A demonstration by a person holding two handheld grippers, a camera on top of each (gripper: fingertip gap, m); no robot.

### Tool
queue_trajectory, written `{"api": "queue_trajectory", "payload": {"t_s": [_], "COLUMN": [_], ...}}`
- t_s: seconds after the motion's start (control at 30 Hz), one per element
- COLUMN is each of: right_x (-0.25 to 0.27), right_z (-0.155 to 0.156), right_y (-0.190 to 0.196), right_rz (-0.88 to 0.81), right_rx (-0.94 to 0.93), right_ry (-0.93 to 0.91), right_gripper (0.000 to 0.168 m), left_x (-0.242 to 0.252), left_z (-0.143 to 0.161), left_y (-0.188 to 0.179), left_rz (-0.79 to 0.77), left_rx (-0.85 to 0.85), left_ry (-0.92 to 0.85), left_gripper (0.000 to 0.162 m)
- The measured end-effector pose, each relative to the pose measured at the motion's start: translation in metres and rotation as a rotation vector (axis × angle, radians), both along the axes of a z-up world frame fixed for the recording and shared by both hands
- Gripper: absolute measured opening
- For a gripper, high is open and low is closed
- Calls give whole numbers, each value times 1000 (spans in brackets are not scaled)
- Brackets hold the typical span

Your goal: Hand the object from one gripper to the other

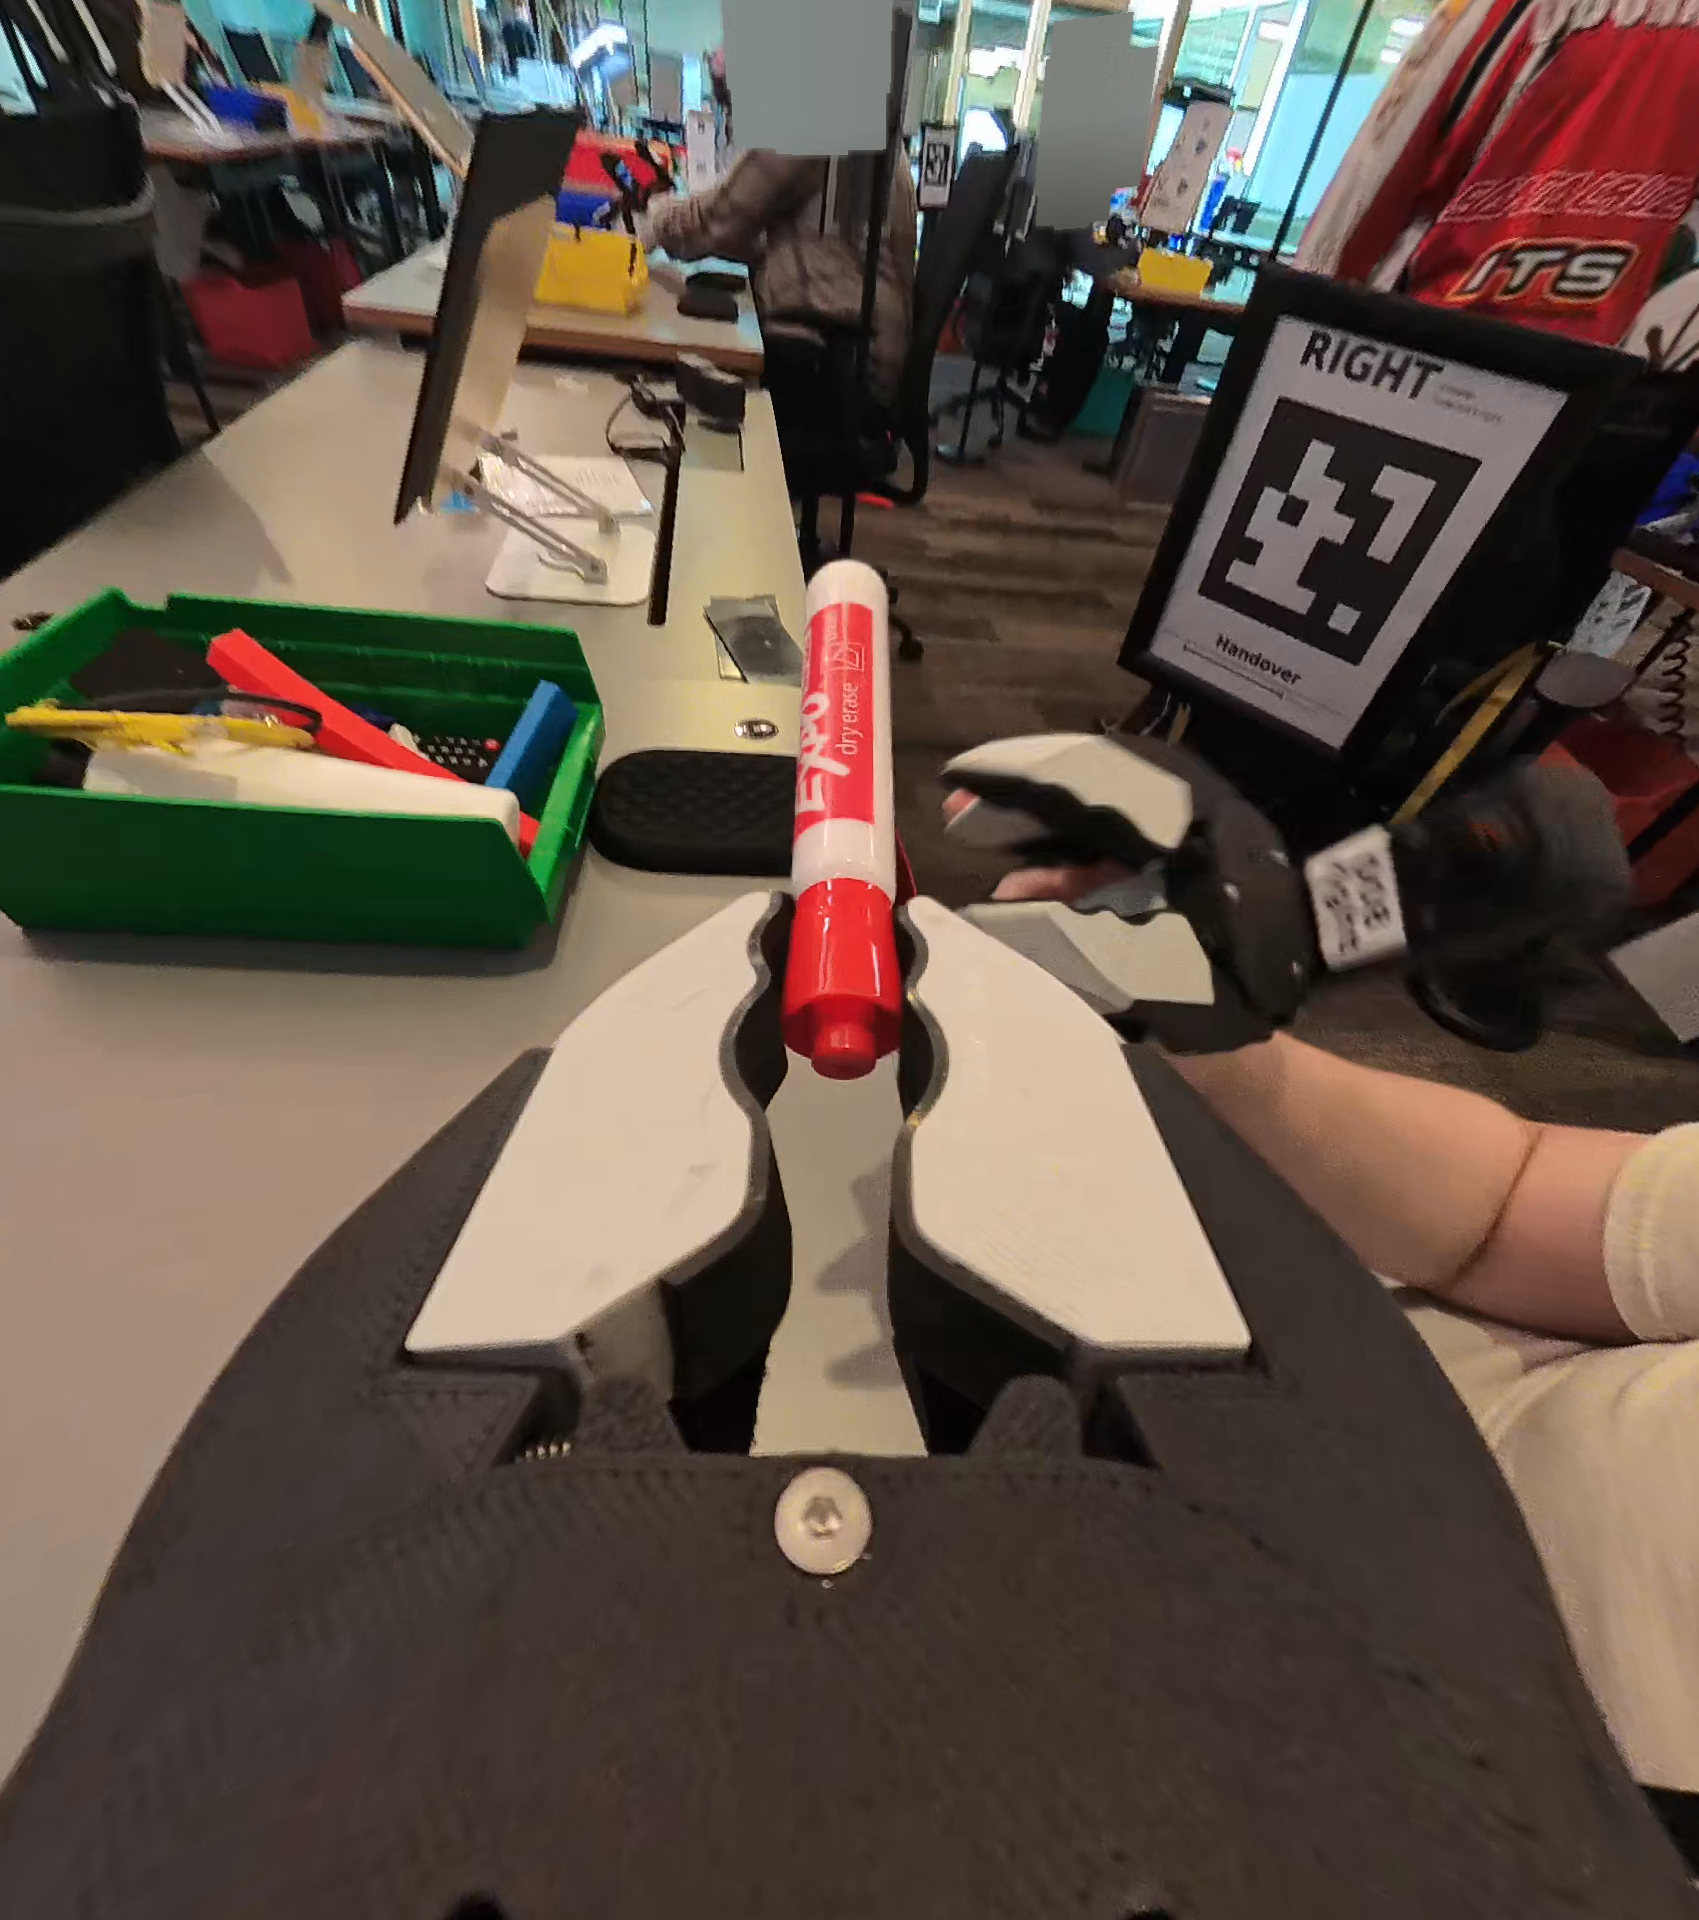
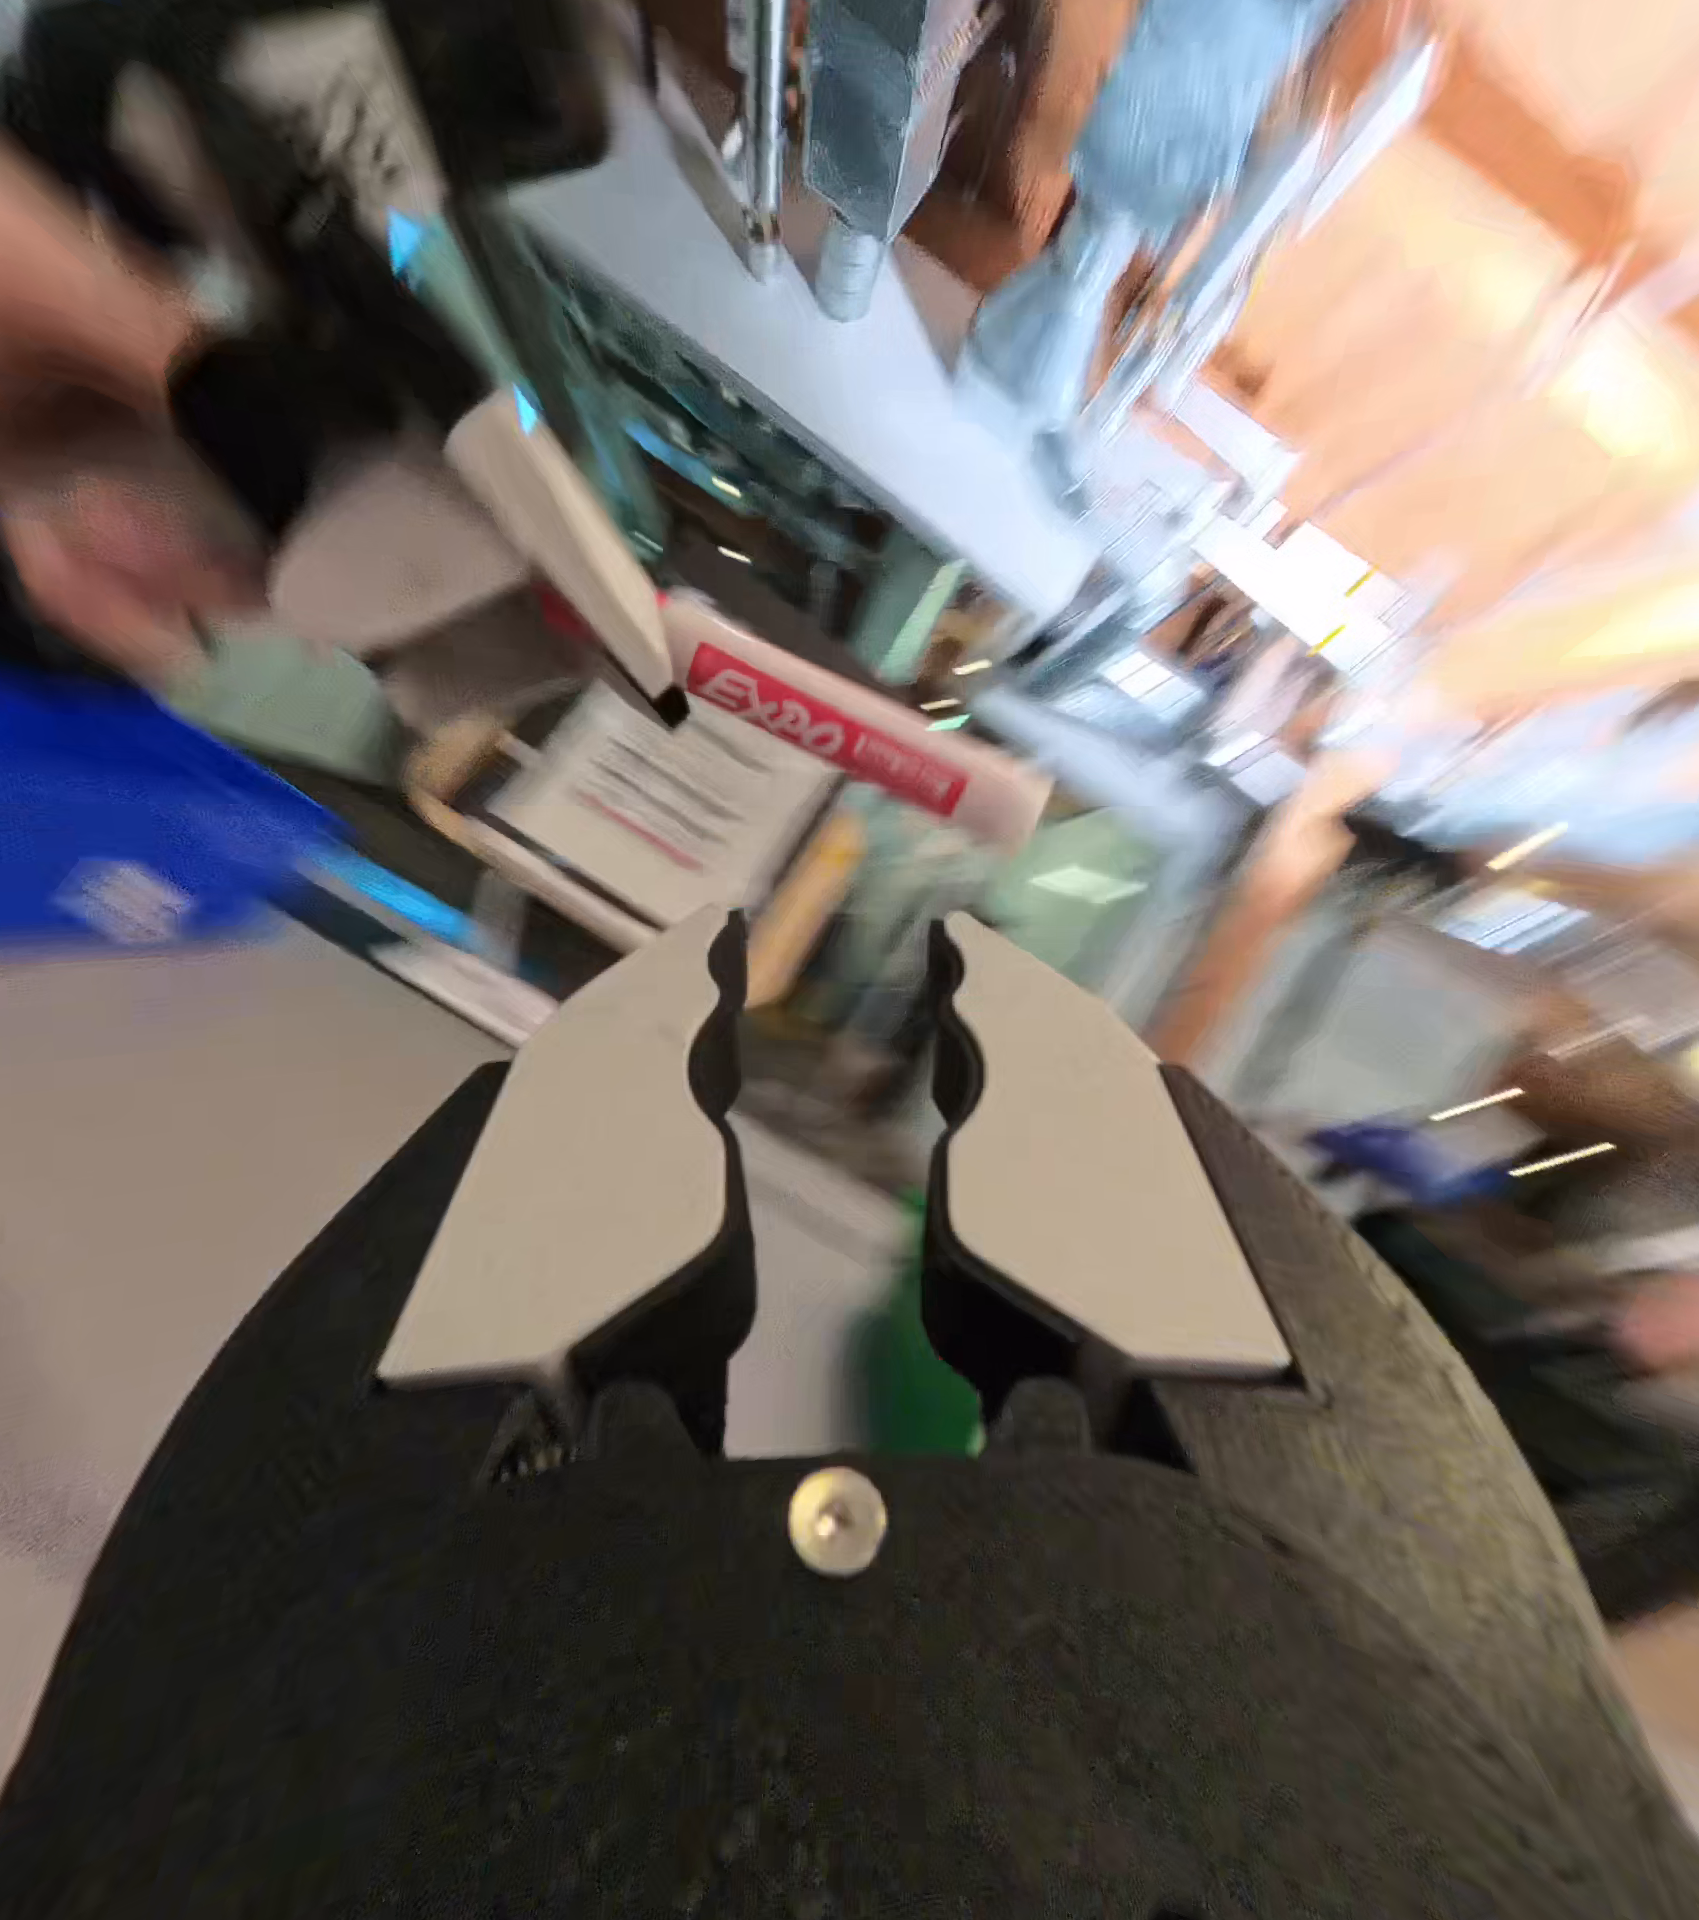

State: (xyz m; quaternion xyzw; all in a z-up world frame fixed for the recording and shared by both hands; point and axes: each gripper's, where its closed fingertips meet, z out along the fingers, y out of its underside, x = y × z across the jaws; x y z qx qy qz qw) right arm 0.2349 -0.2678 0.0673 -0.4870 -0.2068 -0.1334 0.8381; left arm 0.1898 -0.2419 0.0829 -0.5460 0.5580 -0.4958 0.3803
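A red and white dry-erase marker (image 1: 840,790) stands nearly upright in my left gripper (image 1: 840,920), which is shut on its red cap end. My right gripper shows in the left wrist view (image 1: 970,857) to the right of the marker, open, fingers pointing left toward it, a short gap away. In the blurred right wrist view my right gripper (image 2: 837,940) is open and empty. The marker (image 2: 855,748) lies above and ahead of it, held by the left gripper's fingers (image 2: 575,561).
A green bin (image 1: 232,873) of mixed objects sits on the grey table (image 1: 97,1143) to the left. A black pad (image 1: 689,810) lies beside it. A framed marker sign (image 1: 1344,530) stands at the right. A person's forearm (image 1: 1396,1174) reaches in from the right.
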Motion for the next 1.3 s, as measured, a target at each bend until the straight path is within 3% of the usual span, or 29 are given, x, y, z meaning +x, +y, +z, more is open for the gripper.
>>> {"api": "queue_trajectory", "payload": {"t_s": [0.07,0.13,0.23,0.47,0.53,0.57,0.6,0.63,0.67,0.73,0.87,1.0,1.17,1.3], "right_x": [-4,-3,15,12,7,7,8,9,13,24,23,-1,-19,-22], "right_z": [3,17,37,39,42,40,38,35,32,27,29,13,2,0], "right_y": [7,7,7,16,9,10,11,13,14,13,-4,-2,3,10], "right_rz": [337,619,814,930,1011,1012,984,924,827,553,54,-205,-407,-483], "right_rx": [-130,-171,-136,-206,-218,-242,-269,-281,-268,-195,-13,-22,-12,-39], "right_ry": [396,679,939,1054,1033,1030,1003,960,896,690,139,-297,-569,-643], "right_gripper": [48,60,58,49,23,22,22,21,21,21,19,20,20,20], "left_x": [0,1,2,8,10,11,12,13,13,12,12,15,14,12], "left_z": [5,6,6,-2,-7,-13,-21,-30,-35,-37,-27,-20,-9,-14], "left_y": [-5,-10,-12,-20,-23,-23,-20,-16,-15,-18,-25,-36,-35,-31], "left_rz": [-3,-1,25,9,-3,-6,5,15,11,-11,-18,8,156,216], "left_rx": [23,64,137,206,213,213,216,216,210,186,154,315,504,579], "left_ry": [-33,-45,-50,-31,-17,15,66,118,155,165,114,58,-12,17], "left_gripper": [17,17,17,17,17,17,18,34,53,67,66,65,46,39]}}
